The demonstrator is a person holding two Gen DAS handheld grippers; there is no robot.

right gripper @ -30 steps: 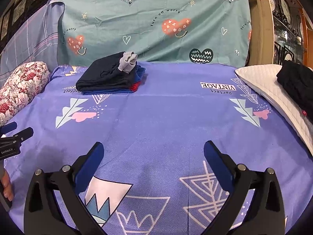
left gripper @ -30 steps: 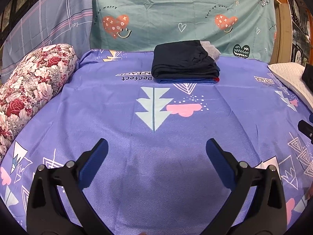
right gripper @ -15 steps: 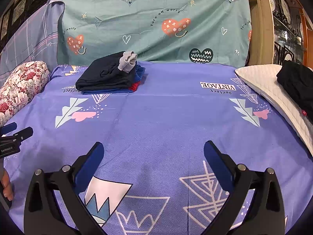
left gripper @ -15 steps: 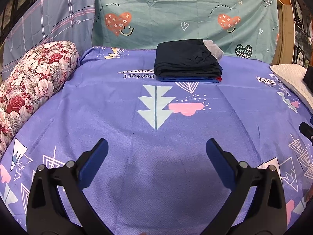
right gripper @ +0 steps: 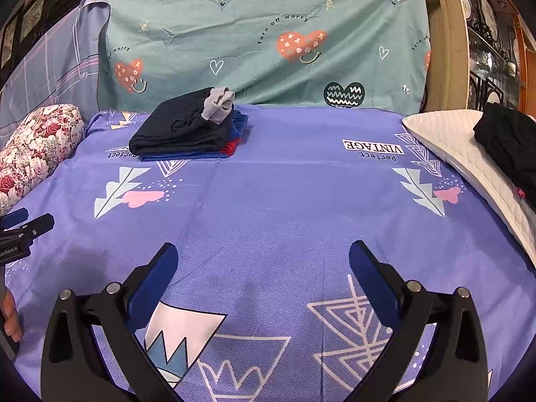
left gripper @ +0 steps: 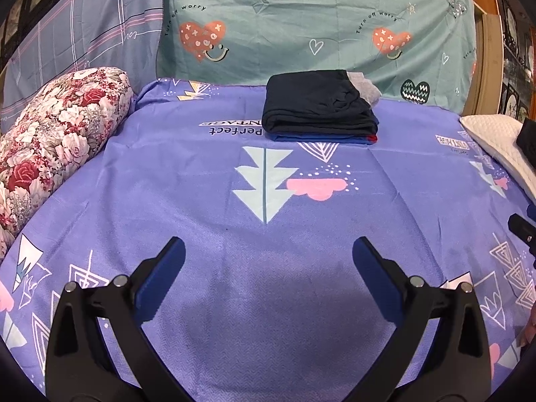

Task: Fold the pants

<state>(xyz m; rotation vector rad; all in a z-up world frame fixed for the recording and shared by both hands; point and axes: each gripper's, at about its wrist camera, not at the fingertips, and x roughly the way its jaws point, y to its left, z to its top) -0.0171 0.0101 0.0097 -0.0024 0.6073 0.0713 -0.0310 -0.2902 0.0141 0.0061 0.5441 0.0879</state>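
Observation:
A stack of folded pants (left gripper: 318, 107), dark on top with blue and red below and a grey piece at its far right corner, lies at the back of the purple bed sheet (left gripper: 268, 234). It also shows in the right wrist view (right gripper: 187, 130). A dark unfolded garment (right gripper: 509, 144) lies on the white pillow (right gripper: 449, 137) at the right. My left gripper (left gripper: 268, 261) is open and empty above the near sheet. My right gripper (right gripper: 263, 261) is open and empty, to its right.
A floral bolster (left gripper: 57, 134) lies along the left edge. A teal heart-print cloth (left gripper: 318, 26) hangs behind the bed. A wooden cabinet (right gripper: 485, 50) stands at the back right. The left gripper's tip (right gripper: 23, 231) shows at the right wrist view's left edge.
The left gripper's view has shifted slightly, with the stack and bolster sliding a little to the right in frame. The right gripper has not moved. Both stay open.

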